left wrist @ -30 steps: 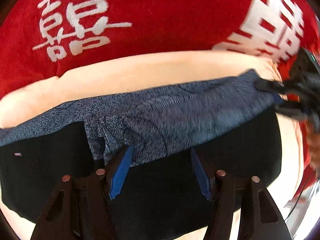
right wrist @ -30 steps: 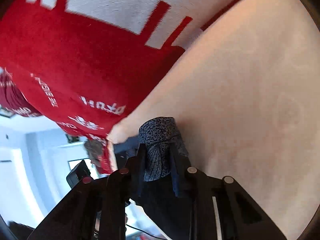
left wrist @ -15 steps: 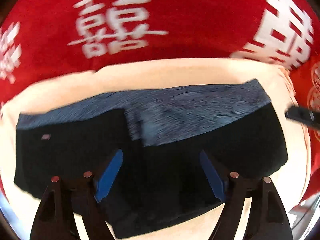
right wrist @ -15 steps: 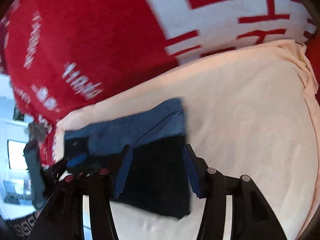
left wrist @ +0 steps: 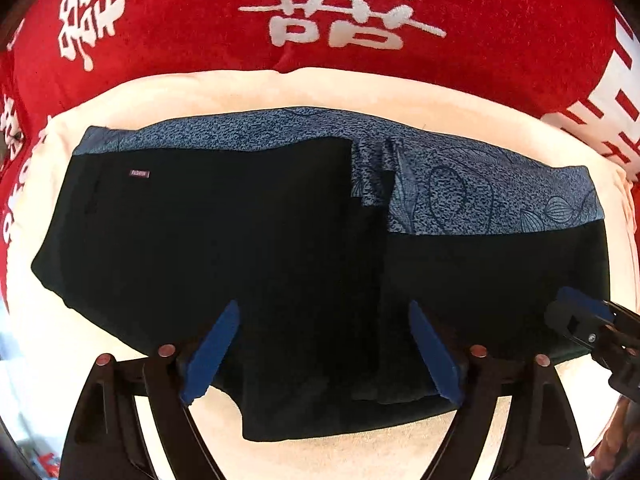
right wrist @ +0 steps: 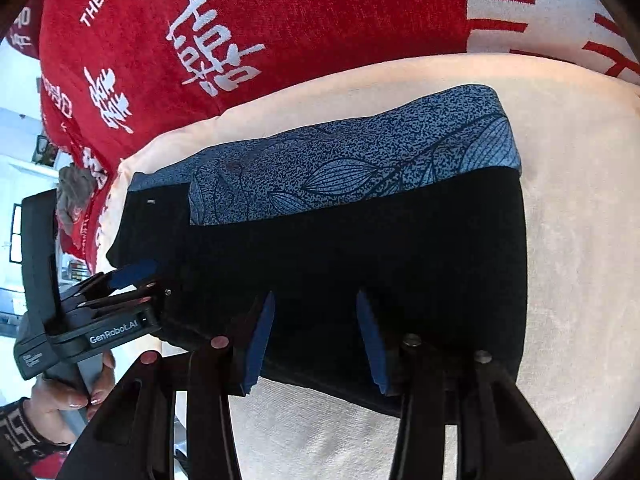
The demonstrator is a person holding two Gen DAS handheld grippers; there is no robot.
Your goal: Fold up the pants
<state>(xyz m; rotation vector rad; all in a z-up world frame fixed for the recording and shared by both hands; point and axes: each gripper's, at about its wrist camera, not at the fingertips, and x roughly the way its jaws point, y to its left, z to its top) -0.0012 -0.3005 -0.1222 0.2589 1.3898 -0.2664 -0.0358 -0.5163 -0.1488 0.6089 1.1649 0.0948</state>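
The pants (left wrist: 240,248) are black with a blue patterned band along the far edge. They lie folded flat on a cream cloth (left wrist: 248,88). They also show in the right wrist view (right wrist: 380,240). My left gripper (left wrist: 324,344) is open and empty, above the pants' near edge. My right gripper (right wrist: 314,336) is open and empty, over the near right part of the pants. The right gripper also shows at the right edge of the left wrist view (left wrist: 588,320), and the left gripper at the left of the right wrist view (right wrist: 120,292).
A red blanket with white characters (left wrist: 360,20) lies beyond the cream cloth and wraps round its left and right sides. A hand (right wrist: 60,392) holds the left gripper's handle. A bright room shows at the far left of the right wrist view.
Both grippers have let go of the blue patterned edge and pulled back toward the near side. The pants now lie flat and folded. The right gripper, shut on fabric a second ago, is open.
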